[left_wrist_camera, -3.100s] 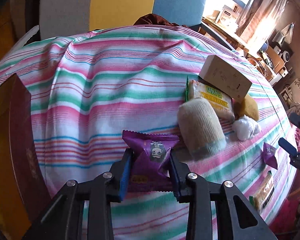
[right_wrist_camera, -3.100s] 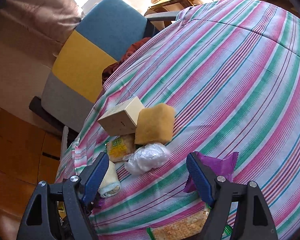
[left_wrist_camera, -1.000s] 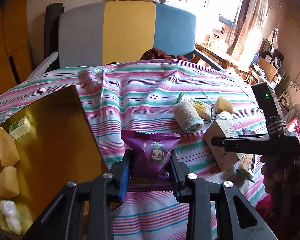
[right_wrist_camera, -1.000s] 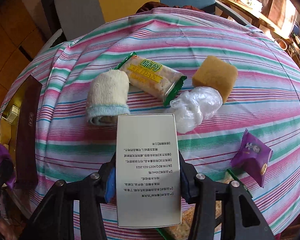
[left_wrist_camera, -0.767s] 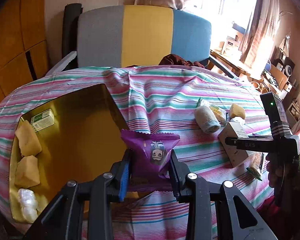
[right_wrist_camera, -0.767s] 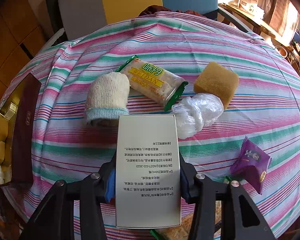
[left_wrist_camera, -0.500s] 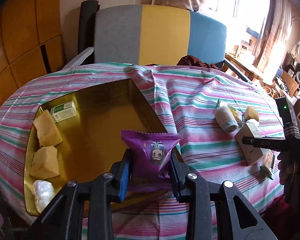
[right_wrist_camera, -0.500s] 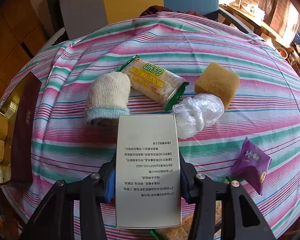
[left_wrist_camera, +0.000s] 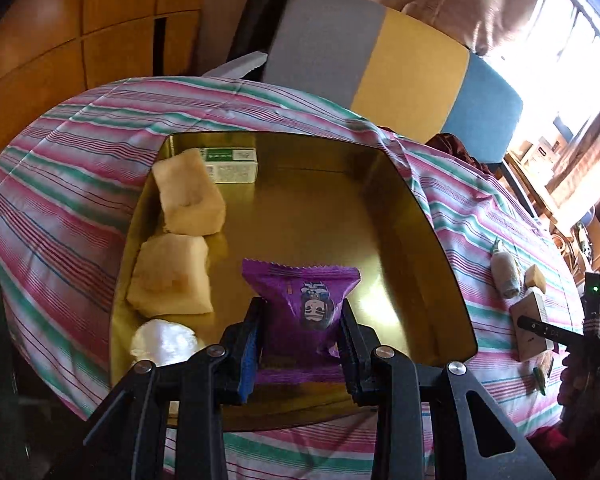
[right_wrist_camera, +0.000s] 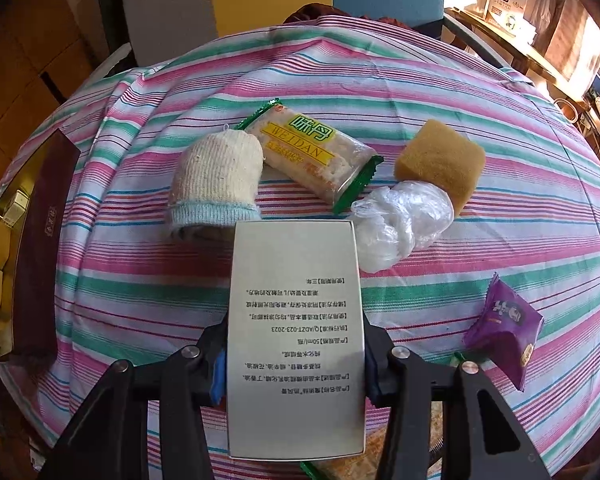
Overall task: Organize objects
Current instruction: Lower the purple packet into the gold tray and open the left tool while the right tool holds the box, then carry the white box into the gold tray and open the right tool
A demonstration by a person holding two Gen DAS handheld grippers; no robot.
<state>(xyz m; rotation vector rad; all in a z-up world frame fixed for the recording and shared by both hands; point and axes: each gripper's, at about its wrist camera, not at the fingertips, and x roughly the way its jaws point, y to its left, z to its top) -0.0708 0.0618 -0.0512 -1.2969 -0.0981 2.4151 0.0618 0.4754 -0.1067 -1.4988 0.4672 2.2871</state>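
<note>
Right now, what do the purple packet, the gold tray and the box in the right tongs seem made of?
Purple packet: glossy plastic film, with a crimped zigzag edge. Gold tray: likely polished metal or foil-lined card, mirror-like. Box: matte printed cardboard, with flat faces and sharp corners.

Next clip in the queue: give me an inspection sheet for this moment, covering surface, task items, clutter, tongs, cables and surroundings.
Surface: round table under a striped tablecloth.
Job's things: gold tray holds two pale sponges, a green-white box and a plastic wad. On the cloth lie a knit sock, cracker packet, brown sponge, crumpled plastic and a purple packet.
Clutter: nothing seen.
Tongs: left tongs clamp a purple snack packet above the tray; right tongs clamp a white printed box above the cloth.
Cables: nothing seen.
Surroundings: grey-yellow-blue chair, wood panelling, bright window.
</note>
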